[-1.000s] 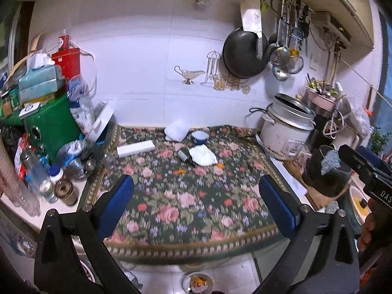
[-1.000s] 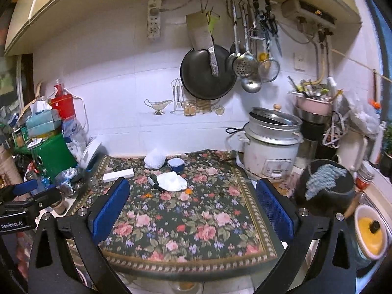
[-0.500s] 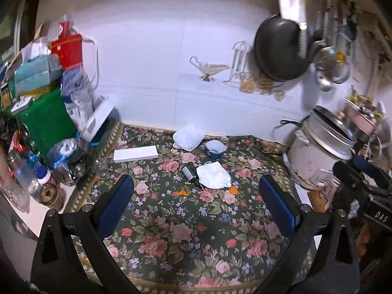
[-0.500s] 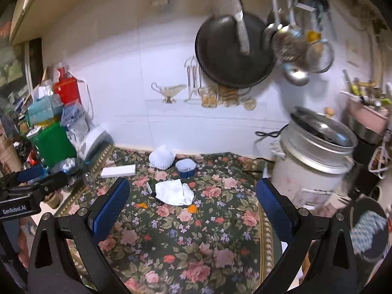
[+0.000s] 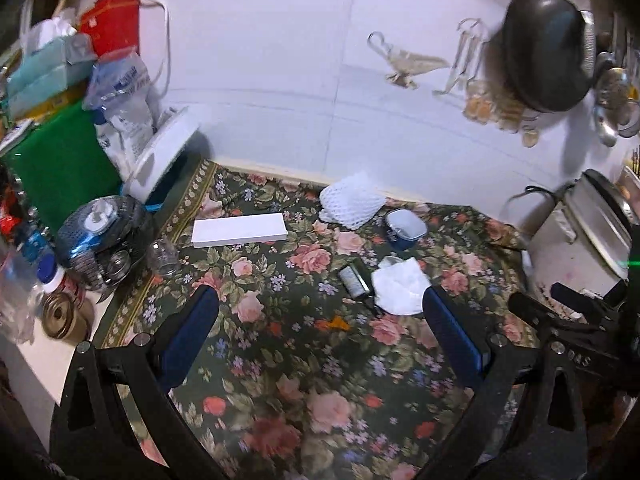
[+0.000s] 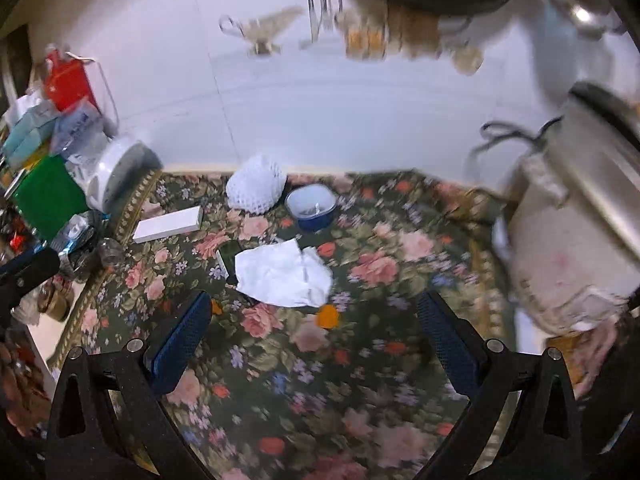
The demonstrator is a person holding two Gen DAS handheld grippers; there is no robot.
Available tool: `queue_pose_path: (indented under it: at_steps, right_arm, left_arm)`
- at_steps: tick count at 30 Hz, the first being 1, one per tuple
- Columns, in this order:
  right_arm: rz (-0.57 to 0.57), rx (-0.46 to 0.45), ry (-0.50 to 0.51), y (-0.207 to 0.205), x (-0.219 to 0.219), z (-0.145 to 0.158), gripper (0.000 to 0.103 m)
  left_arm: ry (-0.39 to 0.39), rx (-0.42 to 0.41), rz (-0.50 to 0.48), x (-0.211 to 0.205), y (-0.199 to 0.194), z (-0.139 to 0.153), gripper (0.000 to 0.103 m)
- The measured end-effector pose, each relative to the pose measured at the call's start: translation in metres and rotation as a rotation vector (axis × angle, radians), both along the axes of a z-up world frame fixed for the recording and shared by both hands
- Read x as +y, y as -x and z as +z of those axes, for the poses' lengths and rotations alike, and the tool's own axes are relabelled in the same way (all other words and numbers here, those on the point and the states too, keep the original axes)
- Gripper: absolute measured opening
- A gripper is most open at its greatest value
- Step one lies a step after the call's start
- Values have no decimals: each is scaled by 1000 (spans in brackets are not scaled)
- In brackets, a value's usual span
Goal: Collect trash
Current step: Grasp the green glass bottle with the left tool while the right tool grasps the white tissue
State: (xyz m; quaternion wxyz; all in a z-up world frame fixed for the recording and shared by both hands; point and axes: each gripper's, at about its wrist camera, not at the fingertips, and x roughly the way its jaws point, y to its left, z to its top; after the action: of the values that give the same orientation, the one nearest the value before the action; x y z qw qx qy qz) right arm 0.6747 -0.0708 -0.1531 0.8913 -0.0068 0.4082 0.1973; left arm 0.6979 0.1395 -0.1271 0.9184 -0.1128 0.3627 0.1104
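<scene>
A crumpled white tissue [image 6: 282, 276] lies mid-table on the floral cloth [image 6: 360, 360]; it also shows in the left wrist view [image 5: 400, 286]. A dark wrapper [image 5: 354, 282] lies beside it, also in the right wrist view [image 6: 229, 256]. A white foam fruit net [image 6: 256, 188] and a small blue bowl [image 6: 312, 206] sit near the wall. Orange scraps [image 6: 328, 316] lie near the tissue. A white box [image 5: 239, 230] lies at the left. My left gripper [image 5: 320, 332] and right gripper [image 6: 314, 332] are both open and empty above the cloth.
A rice cooker [image 6: 580, 232] stands at the right. Clutter fills the left: a green box [image 5: 56, 164], bottles [image 5: 100, 232], a glass [image 5: 164, 258]. A black pan [image 5: 548, 44] hangs on the tiled wall. The right gripper's body [image 5: 576, 328] shows at the right.
Both grippers have moved forward and down toward the table; the tissue and bowl appear larger and nearer. Both stay open.
</scene>
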Motion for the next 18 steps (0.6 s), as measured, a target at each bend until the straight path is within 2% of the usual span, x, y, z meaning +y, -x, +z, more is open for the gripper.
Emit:
queue_pose_path:
  at_steps: [7, 11, 16, 18]
  right_arm:
    - [-58, 131, -17, -68, 43, -48, 101]
    - [-124, 222, -29, -106, 58, -85, 98]
    - [-164, 329, -20, -130, 70, -122, 80]
    - [-169, 359, -20, -130, 69, -134, 68]
  left_arm:
    - [10, 63, -22, 41, -38, -34, 102]
    - [19, 134, -54, 60, -60, -63, 102]
    - [75, 180, -74, 73, -79, -87, 102]
    - [92, 190, -87, 71, -84, -93, 102]
